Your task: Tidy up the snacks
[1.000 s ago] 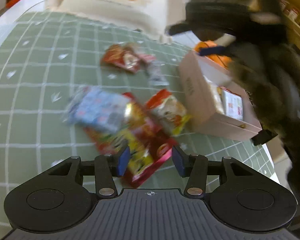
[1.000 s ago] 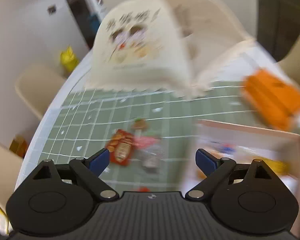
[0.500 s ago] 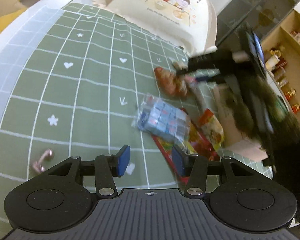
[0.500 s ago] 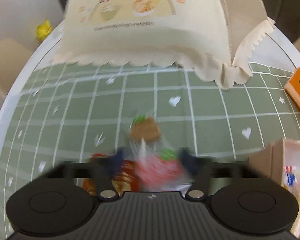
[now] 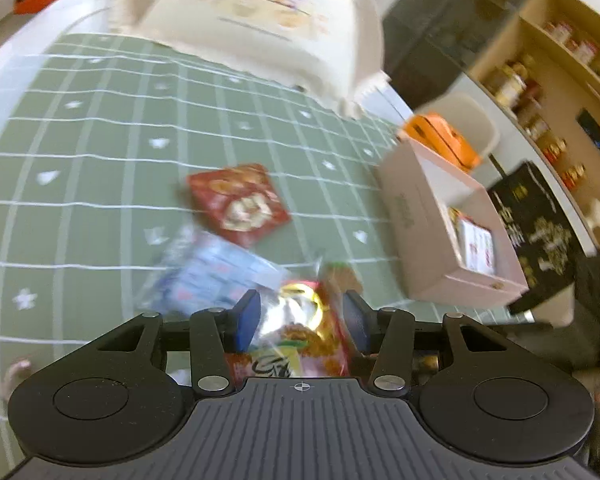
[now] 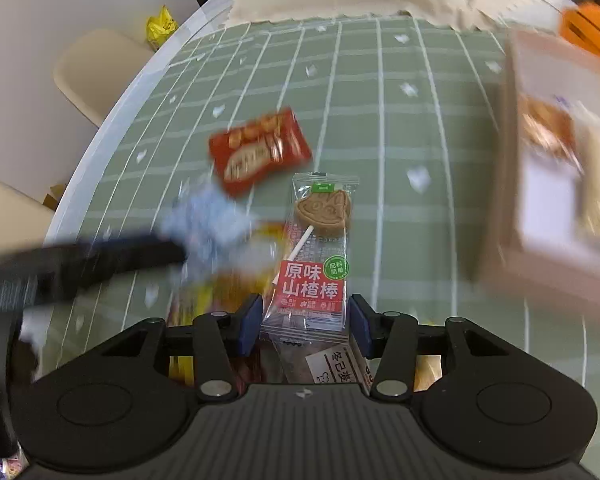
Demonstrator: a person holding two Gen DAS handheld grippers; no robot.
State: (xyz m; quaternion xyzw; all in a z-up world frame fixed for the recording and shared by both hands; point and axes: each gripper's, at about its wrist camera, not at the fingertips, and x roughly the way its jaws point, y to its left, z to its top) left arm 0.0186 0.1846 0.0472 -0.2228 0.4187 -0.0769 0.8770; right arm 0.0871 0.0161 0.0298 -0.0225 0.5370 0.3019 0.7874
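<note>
My right gripper (image 6: 304,322) is shut on a clear lollipop packet (image 6: 318,248) with a red label, held above the green tablecloth. My left gripper (image 5: 300,316) has its jaws around a shiny red and gold snack bag (image 5: 300,320) in the pile; whether it grips is unclear. A blue-white packet (image 5: 216,276) lies left of it, blurred in the right wrist view (image 6: 208,220). A red snack packet (image 5: 240,204) lies further out; it also shows in the right wrist view (image 6: 260,150). The pink cardboard box (image 5: 416,216) with snacks stands to the right, also in the right wrist view (image 6: 548,264).
A cream cloth cover (image 5: 268,20) stands at the back of the round table. An orange box (image 5: 440,140) lies behind the cardboard box. A black bag (image 5: 540,232) sits at the right edge. Chairs (image 6: 100,68) stand on the left. Shelves with jars (image 5: 548,80) stand at far right.
My right gripper has closed on the lollipop packet and lifted it. My left gripper swung back over the snack pile, with the shiny bag now between its jaws.
</note>
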